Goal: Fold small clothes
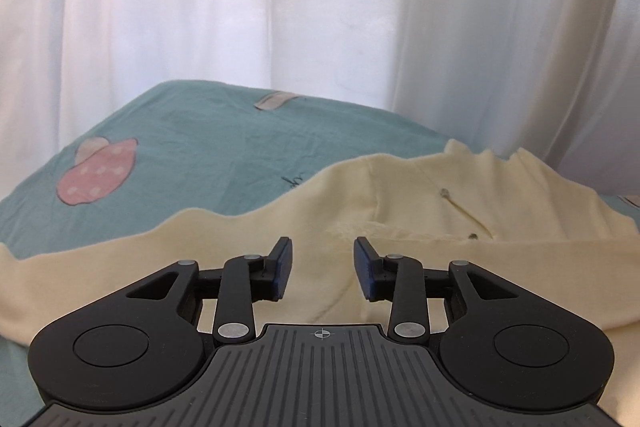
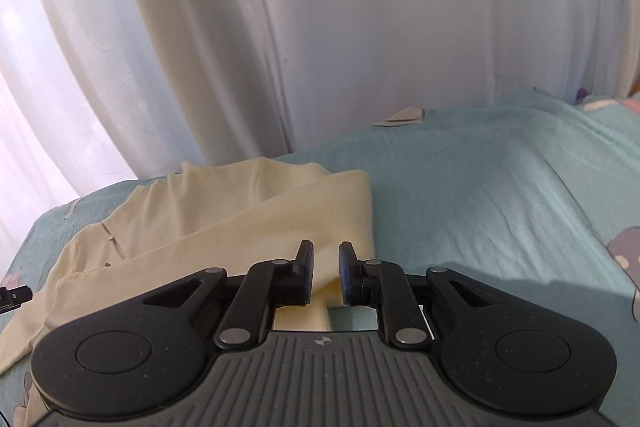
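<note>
A pale yellow garment (image 1: 420, 211) with small buttons lies partly folded on a teal bedsheet (image 1: 208, 147). My left gripper (image 1: 322, 267) is open, hovering just above the garment's near part, holding nothing. In the right wrist view the same garment (image 2: 224, 215) lies left of centre, its folded right edge running toward the gripper. My right gripper (image 2: 325, 273) has its jaws a small gap apart, with a fold of the yellow fabric lying between them; the pads do not visibly pinch it. The tip of the left gripper (image 2: 16, 294) shows at the far left edge.
White curtains (image 1: 280, 7) hang right behind the bed, also in the right wrist view (image 2: 320, 27). The sheet (image 2: 500, 195) has cartoon prints: a pink mushroom (image 1: 98, 173) on the left and a grey-pink figure (image 2: 624, 255) at the right edge.
</note>
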